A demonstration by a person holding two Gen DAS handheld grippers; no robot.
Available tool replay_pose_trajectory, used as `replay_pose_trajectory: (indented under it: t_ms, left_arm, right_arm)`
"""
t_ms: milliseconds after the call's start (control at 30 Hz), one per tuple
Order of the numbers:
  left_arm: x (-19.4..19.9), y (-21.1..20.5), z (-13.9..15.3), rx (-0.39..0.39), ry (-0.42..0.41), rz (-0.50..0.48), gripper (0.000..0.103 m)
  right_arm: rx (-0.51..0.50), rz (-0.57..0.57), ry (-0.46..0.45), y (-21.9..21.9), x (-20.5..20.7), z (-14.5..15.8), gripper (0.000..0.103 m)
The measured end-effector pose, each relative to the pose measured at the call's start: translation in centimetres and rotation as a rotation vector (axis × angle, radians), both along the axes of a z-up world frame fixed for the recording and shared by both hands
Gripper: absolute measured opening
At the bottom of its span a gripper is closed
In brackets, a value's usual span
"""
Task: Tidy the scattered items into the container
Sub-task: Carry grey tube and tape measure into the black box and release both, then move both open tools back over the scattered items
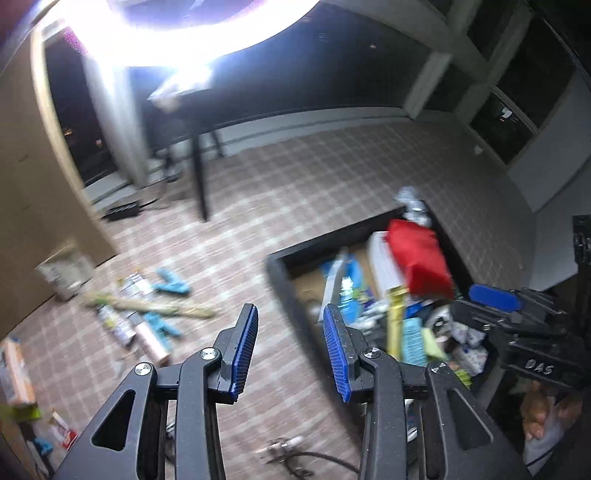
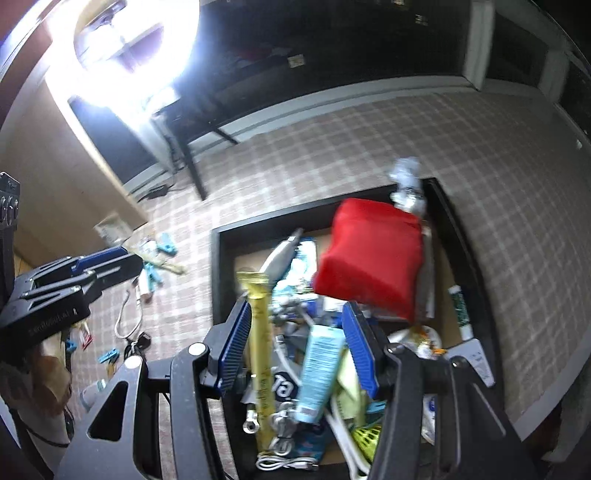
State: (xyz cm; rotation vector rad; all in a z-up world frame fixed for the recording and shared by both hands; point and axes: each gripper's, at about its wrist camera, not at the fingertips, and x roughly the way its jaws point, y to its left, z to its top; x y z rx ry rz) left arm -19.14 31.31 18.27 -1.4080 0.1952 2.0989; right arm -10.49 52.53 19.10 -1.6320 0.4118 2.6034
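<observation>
A black container (image 1: 281,275) on the checked carpet holds several items, among them a yellow sachet (image 2: 260,354) and a light blue tube (image 2: 319,369). A red pouch (image 1: 419,258) (image 2: 369,254) shows blurred above the pile at the far side. My left gripper (image 1: 290,314) is open with nothing between its pads, over the carpet by the container's left rim. Over the pile, my right gripper (image 2: 295,310) stands open, its pads apart from the items below. Loose items (image 1: 147,306) lie scattered on the floor to the left, including teal clips (image 1: 171,286).
A dark table leg (image 1: 199,177) stands on the carpet beyond the scattered items. A wooden panel (image 1: 22,206) and a white tub (image 1: 64,273) are at the left. A white cable (image 2: 127,321) lies on the floor. A bright ring lamp (image 1: 166,33) glares at the top.
</observation>
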Motion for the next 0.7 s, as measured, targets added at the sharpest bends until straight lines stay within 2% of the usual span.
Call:
replay_pose_trajectory:
  t_ms: [233,367,567,700]
  left_arm:
    - [0.7,-7.9,-0.6,0.003,-0.018,0.137,0.034]
    - [2.9,-11.8,-0.2,-0.038,0.023,0.181,0.034]
    - [6.7,-18.5,1.0,-0.048,0.054,0.261,0.034]
    - [9.8,-22.2,0.5,-0.092,0.078,0.312,0.034]
  right_arm:
    - [0.010,0.131,0.017,-4.8,0.1,0.7,0.050]
    - [0.006,0.203,0.014,-7.5,0.8,0.6,0.050]
    - [-0.028,0.288,-0.006,-10.6,2.3,-0.4,0.050]
    - [-0.052,0.326,-0.034,-12.3,3.5,-1.5,0.050]
